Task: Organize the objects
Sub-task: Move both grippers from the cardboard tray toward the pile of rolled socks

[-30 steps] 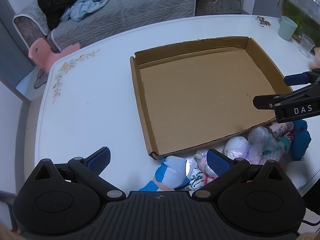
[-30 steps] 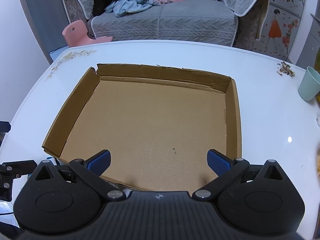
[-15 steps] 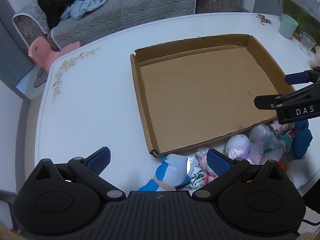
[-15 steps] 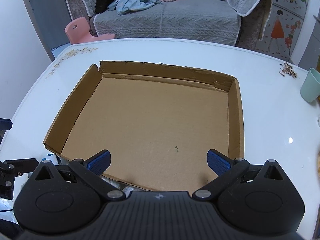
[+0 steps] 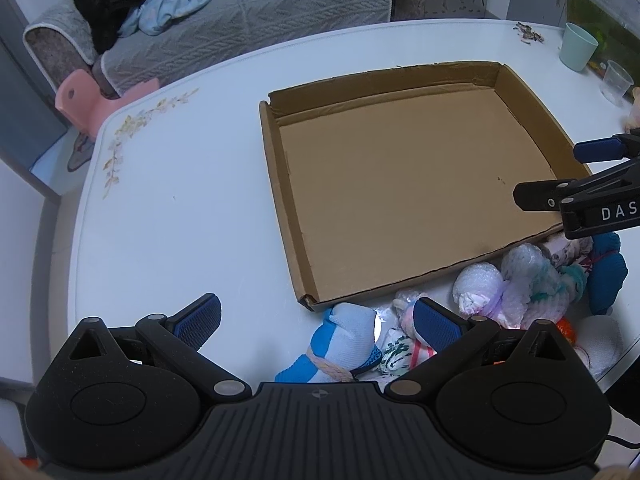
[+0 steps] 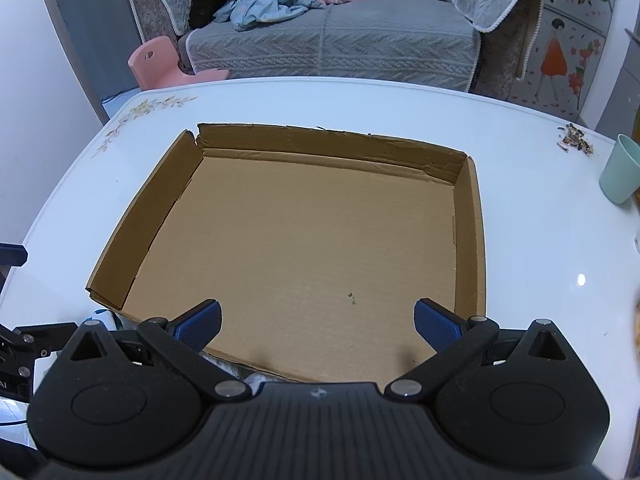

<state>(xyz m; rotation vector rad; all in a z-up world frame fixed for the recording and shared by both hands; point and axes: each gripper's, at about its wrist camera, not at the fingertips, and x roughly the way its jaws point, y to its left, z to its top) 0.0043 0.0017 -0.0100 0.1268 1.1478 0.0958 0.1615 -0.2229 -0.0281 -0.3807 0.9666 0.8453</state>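
1. The left gripper (image 5: 316, 318) hangs above the near edge of the white table (image 5: 180, 208), its blue-padded jaws spread wide with nothing between them.
2. Just beyond and to the right of it lies a blue-and-white sock roll (image 5: 344, 342), close to the near left corner of the box (image 5: 412, 184).
3. More bundles sit in a row along the box's near wall, outside it: a floral one (image 5: 394, 350), a bubble-wrapped ball (image 5: 478, 286), a bubble-wrapped bundle with teal showing through (image 5: 536, 284), and a dark blue roll (image 5: 608, 270). What the wrapped ones hold I cannot make out.
4. The box is a shallow cardboard tray, flat on the table, its floor bare but for a small dark speck (image 6: 351, 296).
5. The right gripper (image 6: 318, 322) hovers over the box's near wall, jaws likewise wide apart and holding nothing.
6. In the left view the right gripper (image 5: 576, 172) reaches in from the right, above the box's near right corner.
7. A green cup (image 6: 620, 170) stands on the table, right of the box and well apart from it; a clear cup (image 5: 616, 82) stands near it.
8. Behind the table is a grey sofa (image 6: 332, 36) piled with clothes (image 6: 260, 4).
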